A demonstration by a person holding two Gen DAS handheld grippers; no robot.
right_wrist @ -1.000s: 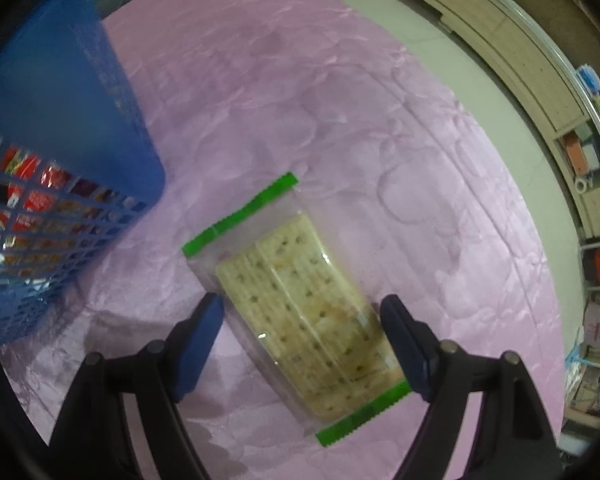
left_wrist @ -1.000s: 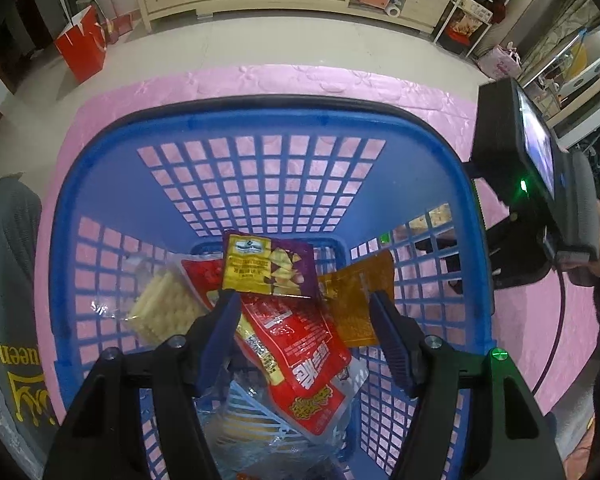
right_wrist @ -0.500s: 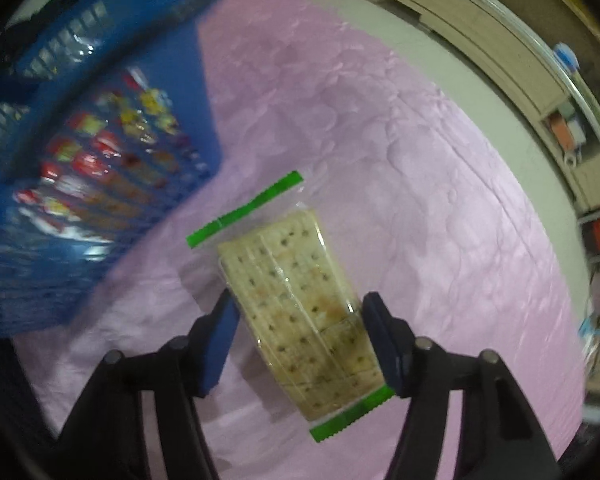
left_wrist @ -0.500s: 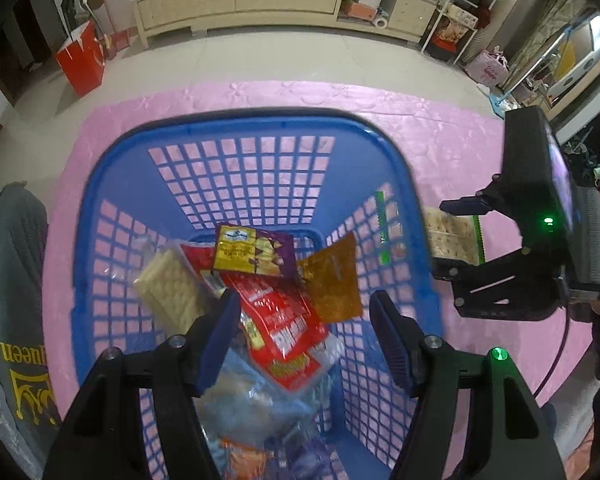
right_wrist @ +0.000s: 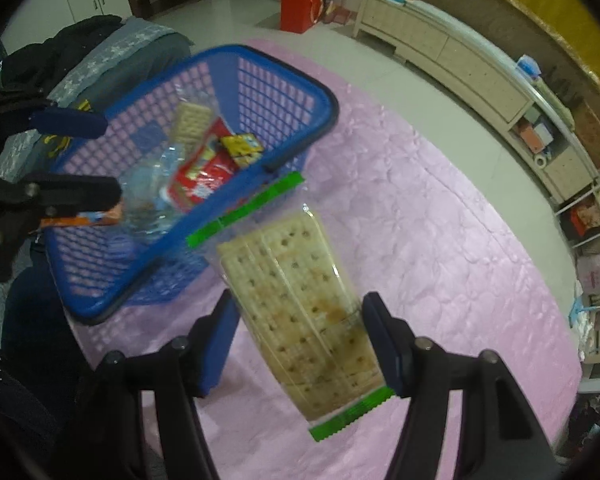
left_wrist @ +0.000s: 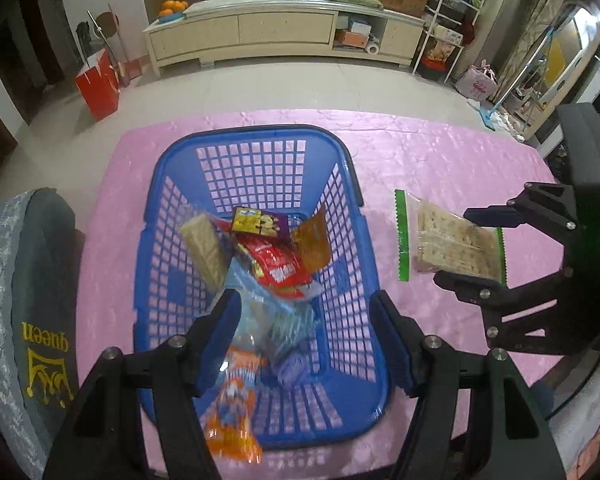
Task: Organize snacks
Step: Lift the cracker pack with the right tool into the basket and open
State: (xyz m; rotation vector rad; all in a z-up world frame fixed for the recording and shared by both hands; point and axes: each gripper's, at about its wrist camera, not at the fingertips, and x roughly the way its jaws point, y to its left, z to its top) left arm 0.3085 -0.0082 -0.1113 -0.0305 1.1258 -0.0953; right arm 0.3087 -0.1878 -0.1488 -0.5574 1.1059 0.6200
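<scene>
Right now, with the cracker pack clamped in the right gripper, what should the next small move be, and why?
Probably carry the cracker pack sideways over the blue basket before releasing. The right gripper grips it above the pink cloth, still beside the basket's rim, not over it. The left gripper hangs open and empty over the basket's snacks, so it may need to clear aside.

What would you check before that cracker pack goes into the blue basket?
1. Right gripper shut on the cracker pack: ok; its jaws closed on it just now.
2. Pack lifted off the pink cloth: ok.
3. Room in the blue basket: ok; the far end is bare.
4. Left gripper clear of the drop spot: not ok; it hangs open over the basket.
5. Pack sealed: cannot tell.
</scene>
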